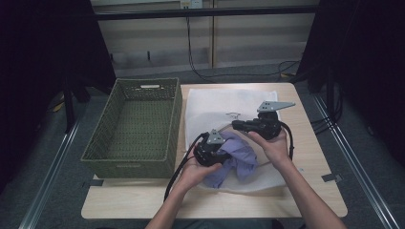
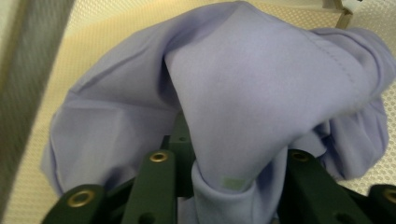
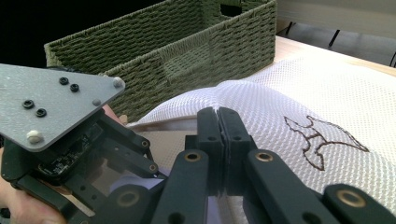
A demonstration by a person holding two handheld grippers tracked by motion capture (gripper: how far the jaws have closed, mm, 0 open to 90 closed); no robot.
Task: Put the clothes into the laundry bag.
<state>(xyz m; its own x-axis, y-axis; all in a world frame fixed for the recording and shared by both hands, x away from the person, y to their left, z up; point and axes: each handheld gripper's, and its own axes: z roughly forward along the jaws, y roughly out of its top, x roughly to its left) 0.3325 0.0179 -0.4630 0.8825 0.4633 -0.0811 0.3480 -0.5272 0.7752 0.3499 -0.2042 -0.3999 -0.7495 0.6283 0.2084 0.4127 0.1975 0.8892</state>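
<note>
Clearly soft and light, the lilac garment (image 2: 261,93) bunches directly before the left gripper (image 1: 210,151), pinched by a fold, while the right gripper (image 3: 218,140), pressed together, pinches the white mesh bag (image 3: 289,107).

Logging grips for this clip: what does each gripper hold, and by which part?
Left gripper pinches a fold of the purple cloth. Right gripper is shut on the white mesh bag's raised edge.

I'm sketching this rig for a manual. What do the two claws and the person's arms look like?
Both the left claw and right claw are black, with bolted linkage jaws showing brass-coloured rivets. Each carries a grey three-cornered plate dotted with small screws, and trails a black cable. The forearms are bare, no sleeves visible.
</note>
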